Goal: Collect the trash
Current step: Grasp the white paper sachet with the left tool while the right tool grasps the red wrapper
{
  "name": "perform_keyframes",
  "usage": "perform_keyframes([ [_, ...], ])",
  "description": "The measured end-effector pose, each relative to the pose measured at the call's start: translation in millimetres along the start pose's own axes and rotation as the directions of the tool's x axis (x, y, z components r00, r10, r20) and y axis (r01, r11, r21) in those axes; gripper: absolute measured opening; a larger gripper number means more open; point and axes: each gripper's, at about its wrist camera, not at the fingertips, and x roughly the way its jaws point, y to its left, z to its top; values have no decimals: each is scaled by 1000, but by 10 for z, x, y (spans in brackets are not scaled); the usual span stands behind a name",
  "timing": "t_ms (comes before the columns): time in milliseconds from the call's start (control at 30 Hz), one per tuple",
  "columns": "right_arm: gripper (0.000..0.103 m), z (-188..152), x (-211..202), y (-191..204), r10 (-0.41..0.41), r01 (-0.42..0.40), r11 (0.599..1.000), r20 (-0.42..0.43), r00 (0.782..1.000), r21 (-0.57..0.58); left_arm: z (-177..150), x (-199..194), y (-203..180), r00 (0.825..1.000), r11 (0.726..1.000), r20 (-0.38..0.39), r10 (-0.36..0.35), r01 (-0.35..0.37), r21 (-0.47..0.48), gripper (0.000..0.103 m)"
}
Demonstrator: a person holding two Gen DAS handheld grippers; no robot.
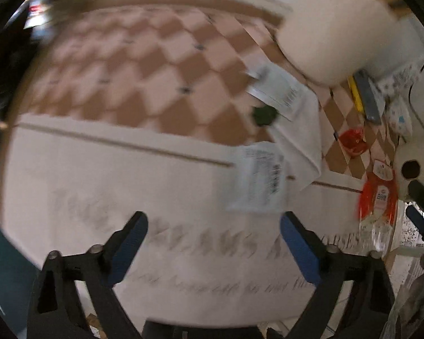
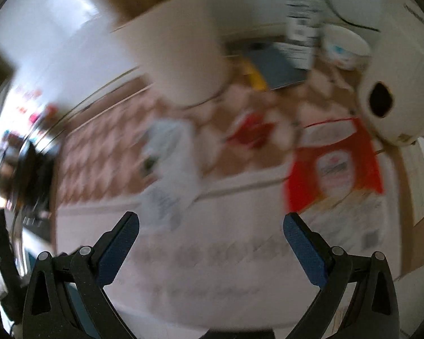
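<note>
Trash lies on a checkered brown and pink tablecloth [image 1: 144, 65]. A clear printed wrapper [image 1: 258, 179] lies just beyond my left gripper [image 1: 213, 226], which is open and empty. A white paper packet [image 1: 279, 90], a green crumpled scrap [image 1: 264, 115], a small red wrapper [image 1: 353, 139] and a red-and-clear snack bag [image 1: 378, 197] lie to the right. My right gripper [image 2: 210, 224] is open and empty above the cloth. The red snack bag [image 2: 335, 166] is ahead to its right, the small red wrapper [image 2: 251, 131] farther off. Both views are blurred.
A large cream cylinder [image 1: 330, 34] stands at the back right; it also shows in the right wrist view [image 2: 181, 56]. A white roll with a dark hole [image 2: 393, 90] stands at the right. A grey book [image 2: 277, 67] and a white bowl [image 2: 346, 46] sit behind.
</note>
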Motion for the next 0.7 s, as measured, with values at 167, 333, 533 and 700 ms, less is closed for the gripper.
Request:
perform_keyframes([
  [167, 103, 461, 338, -559, -40, 42, 994, -25, 999, 101, 232, 570, -377, 996, 996, -81, 44, -37, 84, 81],
  [333, 103, 670, 632, -766, -48, 55, 991, -66, 997, 123, 185, 616, -558, 990, 980, -16, 140, -136, 148, 64],
  [533, 103, 776, 896, -683, -38, 47, 995, -92, 995, 93, 189, 557, -587, 990, 973, 20, 143, -144, 179, 11],
  [700, 99, 895, 1153, -466, -71, 74, 997, -73, 995, 31, 210, 515, -356, 988, 981, 5, 152, -151, 124, 0],
])
